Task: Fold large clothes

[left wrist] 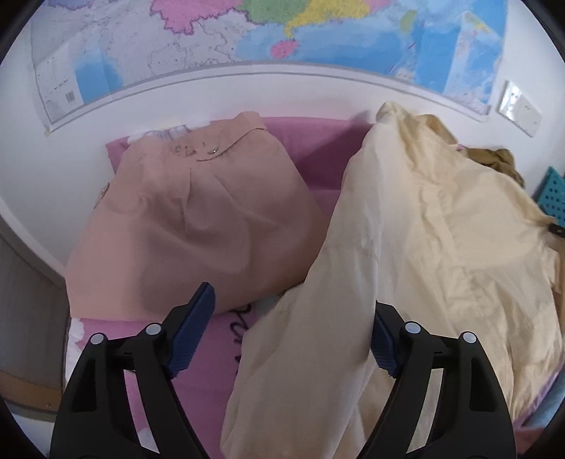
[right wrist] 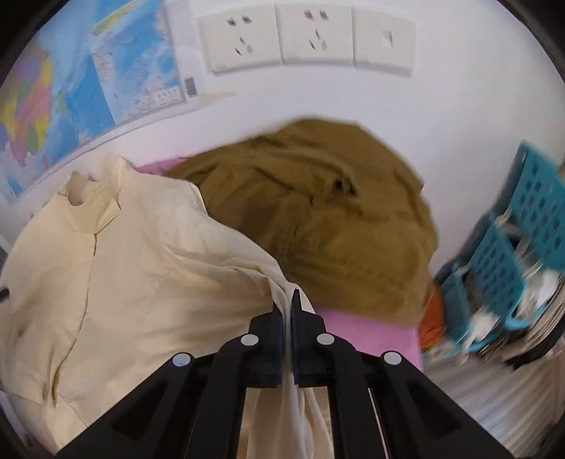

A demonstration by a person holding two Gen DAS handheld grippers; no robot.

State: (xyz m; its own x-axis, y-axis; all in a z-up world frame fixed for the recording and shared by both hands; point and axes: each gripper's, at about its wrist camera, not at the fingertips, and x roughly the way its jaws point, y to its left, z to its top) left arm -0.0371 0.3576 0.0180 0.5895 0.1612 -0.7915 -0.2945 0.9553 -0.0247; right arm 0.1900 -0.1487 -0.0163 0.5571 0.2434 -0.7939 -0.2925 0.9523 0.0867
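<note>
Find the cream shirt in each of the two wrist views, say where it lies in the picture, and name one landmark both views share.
Left wrist view: the cream shirt fills the right half, one sleeve running down between the open left tool's fingers.
Right wrist view: the cream shirt fills the left and lower middle, its edge pinched in the right tool.
Shared landmark: the wall map.

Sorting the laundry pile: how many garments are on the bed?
3. A peach garment lies folded at left, the cream shirt in the middle, an olive garment behind it at right. More may be hidden underneath.
</note>
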